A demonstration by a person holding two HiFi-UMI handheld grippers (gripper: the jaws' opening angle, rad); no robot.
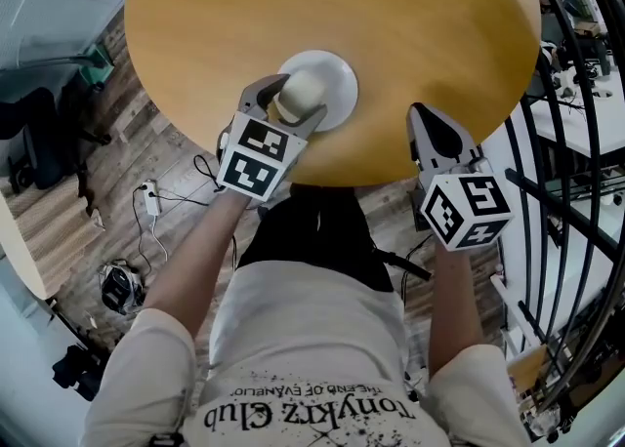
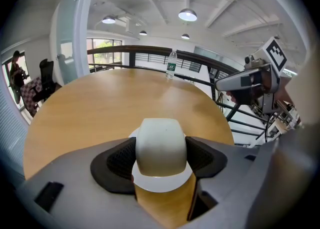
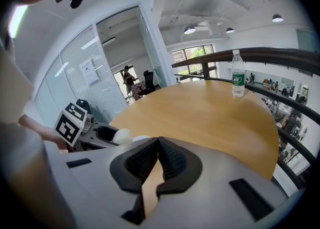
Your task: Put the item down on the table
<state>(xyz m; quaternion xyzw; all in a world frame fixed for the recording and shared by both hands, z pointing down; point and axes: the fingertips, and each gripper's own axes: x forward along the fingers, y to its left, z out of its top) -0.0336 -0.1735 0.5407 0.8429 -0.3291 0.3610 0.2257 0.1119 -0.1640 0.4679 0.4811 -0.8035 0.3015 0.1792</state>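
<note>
Left gripper view tells most of the story here: the left gripper [image 2: 161, 158] has its jaws clamped on a cream rounded item [image 2: 161, 142], looks like a small cup to me, with a black pad pressed into each side. It's squeezed around the middle, which makes sense since that keeps it level and leaves the bottom free to meet whatever it lands on. Right underneath is a white saucer [image 2: 162, 184] lying on the round wooden counter [image 2: 100, 103], near the edge closest to the person. The item is lined up over the saucer, so I'd guess that's the landing spot, but I honestly can't tell if the bottom is touching it or just above. If it isn't down yet, the job is a short lower and then letting go, no sideways shuffle needed. The right gripper [image 3: 158, 155] has its jaws closed together with nothing between them and hangs by the counter's near edge, well off to the side, probably parked so it doesn't get in the way. A water bottle [image 3: 238, 75] stands way over at the far rim, no risk there.
</note>
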